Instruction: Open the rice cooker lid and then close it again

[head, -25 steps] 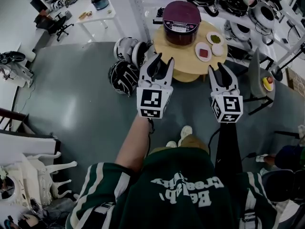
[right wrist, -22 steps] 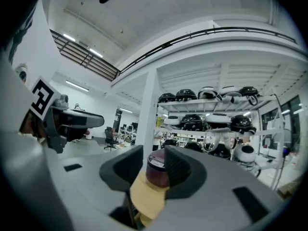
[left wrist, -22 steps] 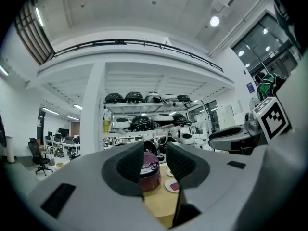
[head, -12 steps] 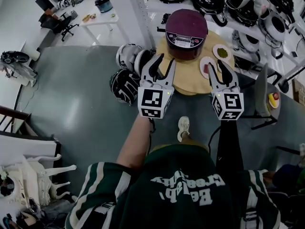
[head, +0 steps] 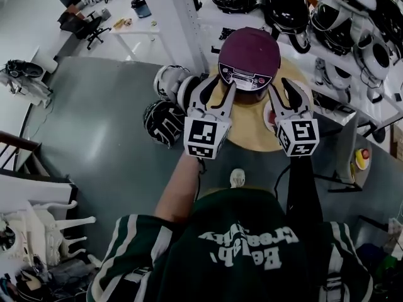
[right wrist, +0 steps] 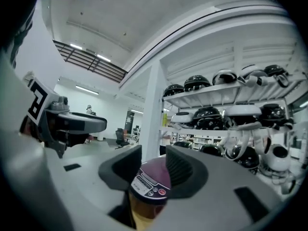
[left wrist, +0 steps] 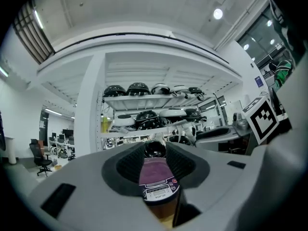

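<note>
A rice cooker (head: 249, 56) with a maroon lid, shut, stands on a round wooden table (head: 252, 134); its control panel faces me. Both grippers are held level in front of it, apart from it. In the head view my left gripper (head: 216, 88) sits at the cooker's lower left, open and empty. My right gripper (head: 285, 90) is at its lower right, its jaws opening with nothing between them. The cooker (left wrist: 156, 183) shows beyond the gap of the left gripper (left wrist: 155, 163) in the left gripper view. The right gripper view shows the same cooker (right wrist: 151, 183) past the right gripper (right wrist: 153, 166).
Several round appliances (head: 165, 119) lie on the floor left of the table. White shelves (head: 296, 27) behind it carry more dark ones. A plate (head: 269, 115) peeks out by the right gripper. A grey stand (head: 345, 150) is at the right, a white desk (head: 135, 27) far left.
The person has walked toward the table with both grippers. The rice cooker now lies just beyond the fingertips, where it stood well ahead of them before.
</note>
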Available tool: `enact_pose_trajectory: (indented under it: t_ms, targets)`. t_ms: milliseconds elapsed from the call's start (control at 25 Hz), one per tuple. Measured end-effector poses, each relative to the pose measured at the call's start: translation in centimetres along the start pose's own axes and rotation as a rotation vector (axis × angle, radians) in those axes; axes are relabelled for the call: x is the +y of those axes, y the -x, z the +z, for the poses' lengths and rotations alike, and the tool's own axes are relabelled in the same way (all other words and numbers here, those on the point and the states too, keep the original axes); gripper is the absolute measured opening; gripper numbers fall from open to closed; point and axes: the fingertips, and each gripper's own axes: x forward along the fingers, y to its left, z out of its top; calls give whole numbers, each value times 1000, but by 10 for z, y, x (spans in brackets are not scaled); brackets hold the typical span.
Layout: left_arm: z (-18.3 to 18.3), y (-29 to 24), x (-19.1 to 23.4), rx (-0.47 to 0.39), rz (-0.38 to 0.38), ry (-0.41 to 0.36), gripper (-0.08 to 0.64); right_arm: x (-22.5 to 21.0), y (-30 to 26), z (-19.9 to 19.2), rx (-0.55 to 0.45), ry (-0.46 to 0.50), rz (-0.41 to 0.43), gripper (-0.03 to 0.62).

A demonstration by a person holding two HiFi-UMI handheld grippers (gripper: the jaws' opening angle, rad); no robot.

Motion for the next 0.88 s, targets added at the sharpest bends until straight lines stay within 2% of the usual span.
enact_pose_trajectory:
  t_ms: [320, 560, 880]
  targets:
    - [-15, -40, 15, 33, 36, -14, 129, -9, -50, -21, 39, -17, 100, 163]
    - [-33, -49, 18, 66, 43, -6, 129, -1, -77, -45, 113, -25, 163, 172]
    - [-51, -69, 35, 76, 15, 4, 129, 11, -112, -81, 236, -12, 220, 172]
